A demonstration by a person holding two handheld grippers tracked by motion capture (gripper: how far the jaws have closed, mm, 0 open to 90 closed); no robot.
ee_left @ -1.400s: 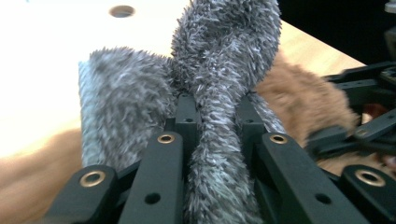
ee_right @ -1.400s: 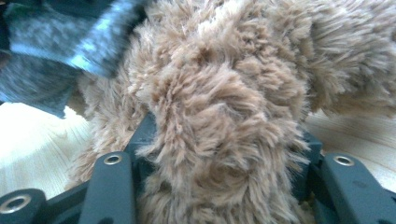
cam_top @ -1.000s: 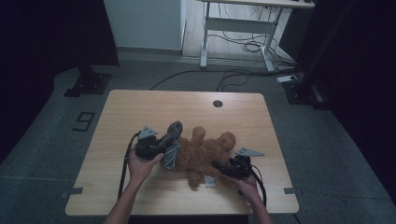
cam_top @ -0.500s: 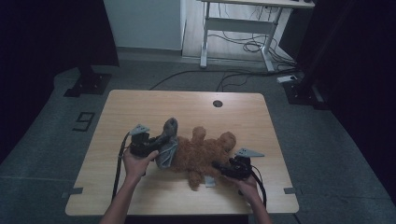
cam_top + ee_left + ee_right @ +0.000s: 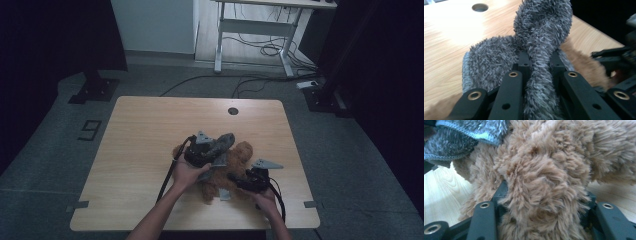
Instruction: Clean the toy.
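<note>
On the counter (image 5: 140, 130), left claw (image 5: 537, 72) clenched on grey cloth (image 5: 541, 32), right claw (image 5: 541, 220) gripping brown plush (image 5: 544, 170); risks slipping if tugged apart.

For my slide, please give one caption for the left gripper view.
Left tool grips a fuzzy grey cloth above the light wooden table.

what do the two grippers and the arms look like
Both grippers, left and right, are black, each topped by a grey three-cornered plate and trailing a black cable. Up close their black fingers are flat bars with brass-ringed holes. The forearms are bare, with no sleeves in view.
</note>
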